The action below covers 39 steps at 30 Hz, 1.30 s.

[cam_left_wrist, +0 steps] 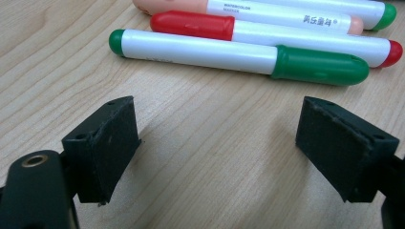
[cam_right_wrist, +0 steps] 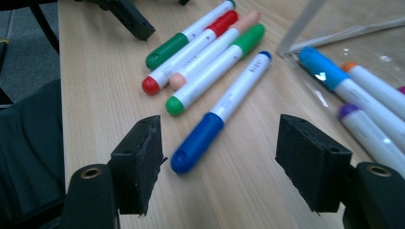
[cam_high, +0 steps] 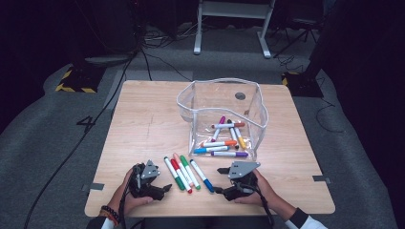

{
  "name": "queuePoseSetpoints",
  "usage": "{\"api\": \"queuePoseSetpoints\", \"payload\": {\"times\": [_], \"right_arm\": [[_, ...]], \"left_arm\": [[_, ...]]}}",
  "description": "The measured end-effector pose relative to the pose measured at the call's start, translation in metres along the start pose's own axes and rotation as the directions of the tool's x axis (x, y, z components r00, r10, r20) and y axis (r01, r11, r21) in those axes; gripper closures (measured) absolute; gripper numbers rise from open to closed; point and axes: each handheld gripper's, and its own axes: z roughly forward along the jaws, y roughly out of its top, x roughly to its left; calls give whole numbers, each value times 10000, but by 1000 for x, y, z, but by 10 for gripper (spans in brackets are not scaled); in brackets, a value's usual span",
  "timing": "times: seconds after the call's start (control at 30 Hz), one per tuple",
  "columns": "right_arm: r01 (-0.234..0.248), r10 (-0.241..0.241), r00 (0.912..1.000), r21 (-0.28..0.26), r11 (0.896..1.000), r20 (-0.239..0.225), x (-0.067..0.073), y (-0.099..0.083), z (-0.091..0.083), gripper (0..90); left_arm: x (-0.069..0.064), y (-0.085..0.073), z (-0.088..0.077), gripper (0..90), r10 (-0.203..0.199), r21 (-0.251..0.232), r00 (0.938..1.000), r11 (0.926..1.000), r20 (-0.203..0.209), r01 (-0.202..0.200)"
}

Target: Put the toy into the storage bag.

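Right tool (cam_right_wrist: 219,162), jaws apart, lines up on the blue marker (cam_right_wrist: 217,117) (nearest the clear pouch (cam_high: 224,90)); left tool (cam_left_wrist: 217,143) waits apart, empty, on the tabletop (cam_high: 143,119).

Table (cam_high: 143,124): light wood, fine grain lines. Five markers on it, all white barrels: dark green marker (cam_left_wrist: 239,55), red marker (cam_left_wrist: 267,34), peach marker (cam_left_wrist: 248,12) with small black print, light green marker (cam_right_wrist: 215,69), blue marker (cam_right_wrist: 219,112). Pouch (cam_high: 224,93): clear plastic (markers inside show blue, orange, purple, yellow caps). Gripper pads (cam_left_wrist: 102,143): matte black. Floor (cam_high: 47,143): grey carpet; yellow-black striped base (cam_high: 76,81).
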Motion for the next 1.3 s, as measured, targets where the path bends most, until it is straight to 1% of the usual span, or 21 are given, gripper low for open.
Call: {"api": "queuePoseSetpoints", "payload": {"times": [0.07,0.1,0.17,0.27,0.33,0.37,0.47,0.5,0.53,0.57,0.63,0.67,0.73,0.8,0.83,0.93,0.97,1.07,1.2,1.3], "right_arm": [[104,-103,9999,106,9999,-104,4,4,10,335],[82,-80,9999,171,9998,-107,5,5,15,338],[15,-17,10000,332,9994,50,6,8,25,351],[-146,129,9996,630,9979,264,1,8,36,385],[-452,438,9988,691,9966,208,-4,7,41,417],[-550,514,9978,882,9946,417,-6,7,44,459],[-655,593,9965,1107,9917,585,-10,4,45,527],[-694,637,9965,1134,9911,532,-12,2,44,574],[-677,620,9967,1142,9911,530,-14,0,42,599],[-780,707,9954,1199,9897,644,-17,-1,39,640],[-824,751,9951,1202,9893,646,-21,-4,35,717],[-848,769,9946,1194,9892,695,-24,-6,32,739],[-1075,986,9922,1218,9867,765,-31,-11,25,746],[-1095,977,9909,1321,9852,930,-37,-16,18,749],[-1211,1106,9903,1326,9837,841,-41,-18,15,749],[-1158,1047,9910,1402,9833,836,-45,-22,9,749],[-1166,1073,9917,1415,9830,712,-46,-24,7,749],[-912,817,9941,1427,9856,710,-46,-24,1,750],[-764,723,9965,1099,9910,412,-46,-21,-12,750],[-439,416,9987,820,9957,289,-45,-15,-25,750]], "left_arm": [[0,0,0,147,-15,-4,10000,10000,14,15],[0,0,0,146,8,1,10000,10000,2,-8],[0,0,0,146,-14,-6,10000,10000,18,14],[0,1,1,146,-6,-29,10000,10000,34,6],[0,1,1,146,-5,-28,10000,10000,33,5],[0,1,1,146,-1,-27,10000,10000,32,1],[0,1,1,146,-3,-28,10000,10000,32,3],[0,1,1,146,1,-26,10000,10000,33,0],[0,1,1,146,1,-26,10000,10000,33,0],[0,1,1,146,-2,-26,10000,10000,33,2],[0,1,1,146,-1,-27,10000,10000,32,1],[0,1,1,146,0,-27,10000,10000,32,1],[0,1,1,146,-1,-28,10000,10000,32,1],[0,1,1,146,2,-28,10000,10000,33,-1],[0,1,1,146,-3,-29,10000,10000,34,3],[0,1,1,146,0,-27,10000,10000,34,0],[0,1,1,146,-4,-29,10000,10000,34,4],[0,1,1,146,-2,-26,10000,10000,34,2],[0,1,1,146,0,-27,10000,10000,35,0],[0,1,1,146,-1,-28,10000,10000,35,1]]}}
